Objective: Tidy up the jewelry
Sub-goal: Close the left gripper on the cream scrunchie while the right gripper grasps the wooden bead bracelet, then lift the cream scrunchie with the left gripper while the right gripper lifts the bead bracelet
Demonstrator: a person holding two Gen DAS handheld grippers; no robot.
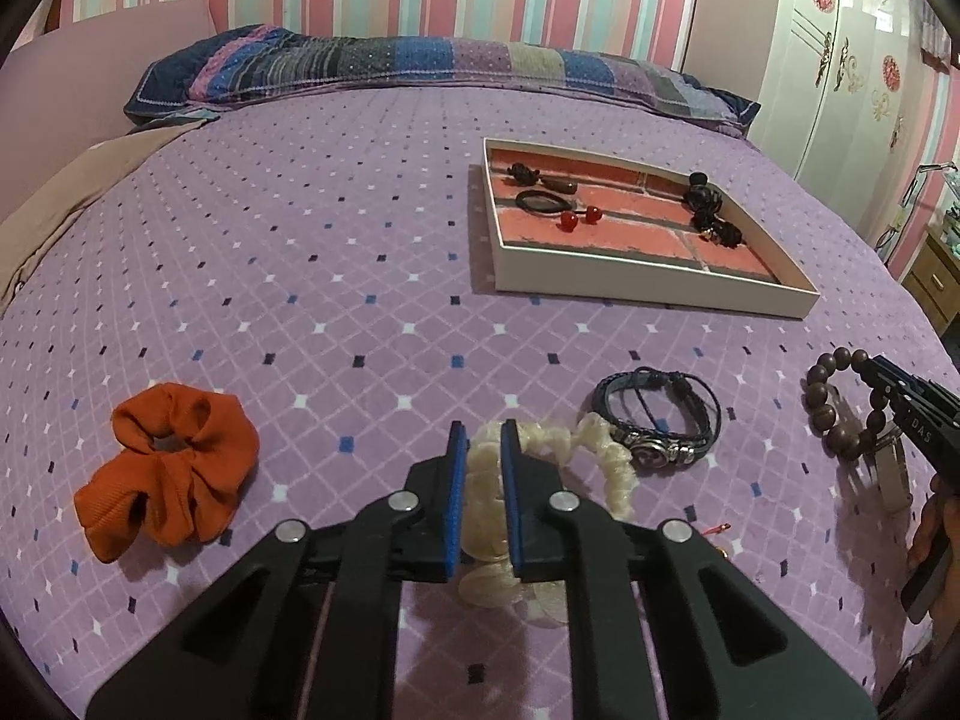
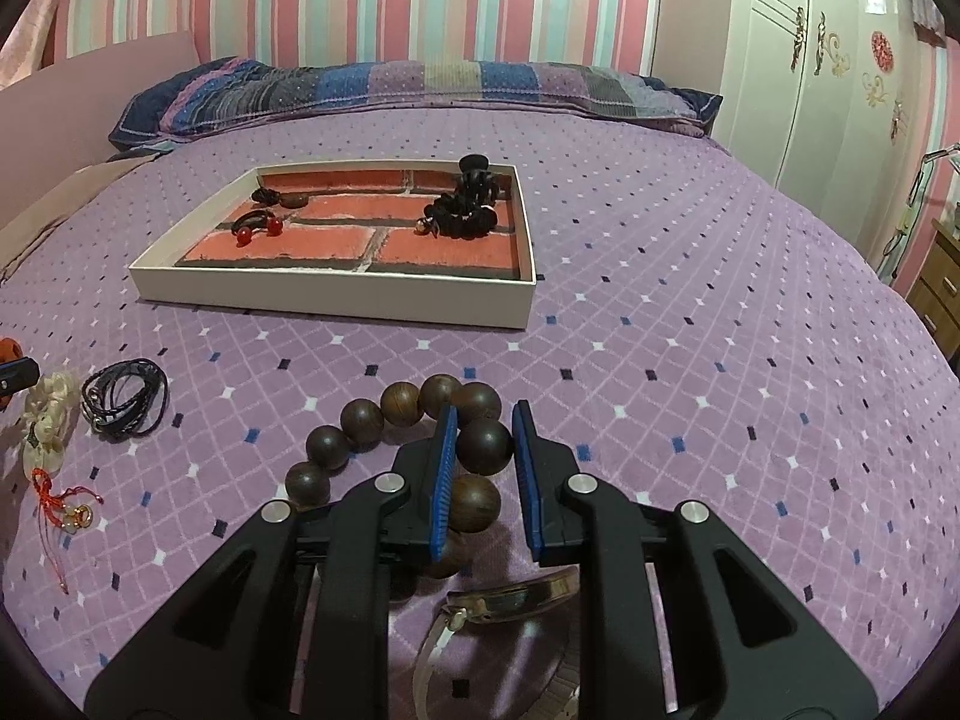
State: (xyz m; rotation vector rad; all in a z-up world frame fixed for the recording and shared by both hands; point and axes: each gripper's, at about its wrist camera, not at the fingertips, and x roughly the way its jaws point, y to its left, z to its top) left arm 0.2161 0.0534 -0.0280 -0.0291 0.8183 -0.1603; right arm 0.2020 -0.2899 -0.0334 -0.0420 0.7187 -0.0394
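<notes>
A white tray (image 1: 648,279) with a brick-pattern floor lies on the purple bed and also shows in the right wrist view (image 2: 336,294). It holds black hair ties, red beads and a dark bracelet. My left gripper (image 1: 483,433) is closed on a cream beaded piece (image 1: 612,468). My right gripper (image 2: 483,417) straddles a brown wooden bead bracelet (image 2: 399,405), its pads close to one bead with small gaps. That bracelet also shows in the left wrist view (image 1: 831,411). A black leather bracelet (image 1: 660,414) lies beside the cream piece.
An orange scrunchie (image 1: 165,468) lies left of my left gripper. A silver bangle (image 2: 510,597) lies under my right gripper. A red cord charm (image 2: 60,507) lies at the left. A patterned pillow (image 1: 420,69) is at the head, a white wardrobe (image 2: 798,54) to the right.
</notes>
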